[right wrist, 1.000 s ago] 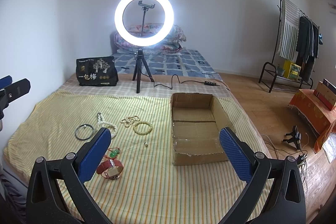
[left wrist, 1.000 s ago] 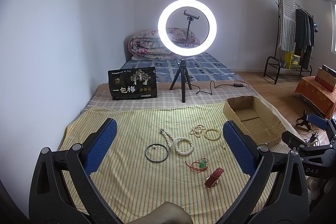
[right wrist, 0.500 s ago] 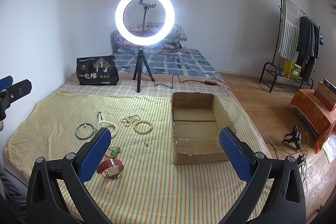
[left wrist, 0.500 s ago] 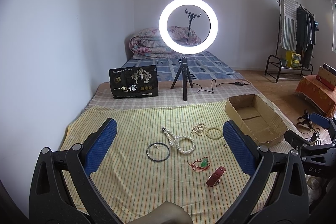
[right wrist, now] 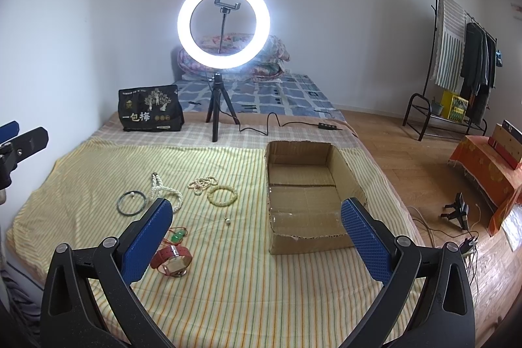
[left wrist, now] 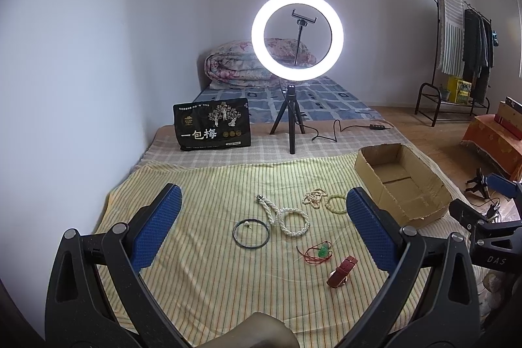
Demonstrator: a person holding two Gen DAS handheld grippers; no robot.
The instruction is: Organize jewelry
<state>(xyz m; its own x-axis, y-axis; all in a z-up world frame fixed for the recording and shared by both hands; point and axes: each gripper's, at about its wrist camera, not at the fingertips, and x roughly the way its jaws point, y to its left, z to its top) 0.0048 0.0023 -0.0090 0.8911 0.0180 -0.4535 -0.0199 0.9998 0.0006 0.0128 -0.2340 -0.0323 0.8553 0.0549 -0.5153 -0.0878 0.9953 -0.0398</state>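
Jewelry lies on a yellow striped cloth [left wrist: 202, 266]: a dark bangle [left wrist: 251, 234], a white pearl necklace [left wrist: 287, 217], a beige bead string [left wrist: 314, 197], a yellowish bead bracelet [left wrist: 336, 205], a green pendant on red cord [left wrist: 321, 251] and a red-strap watch [left wrist: 341, 271]. An open cardboard box [left wrist: 403, 181] stands to their right. My left gripper [left wrist: 262, 217] is open and empty, held above the cloth before the jewelry. My right gripper [right wrist: 256, 225] is open and empty, between the watch [right wrist: 171, 260] and the box [right wrist: 306, 194]. A tiny loose bead [right wrist: 227, 220] lies alone.
A lit ring light on a tripod [right wrist: 223, 25] stands behind the cloth with its cable [right wrist: 277, 124]. A black printed bag [right wrist: 150, 113] leans at the back left. A rolled quilt [left wrist: 257, 64] lies by the wall. A clothes rack [right wrist: 456, 61] stands on the wooden floor at right.
Both views have barely shifted; the left gripper drifted very slightly left. Both grippers stay open and nothing on the cloth has moved.
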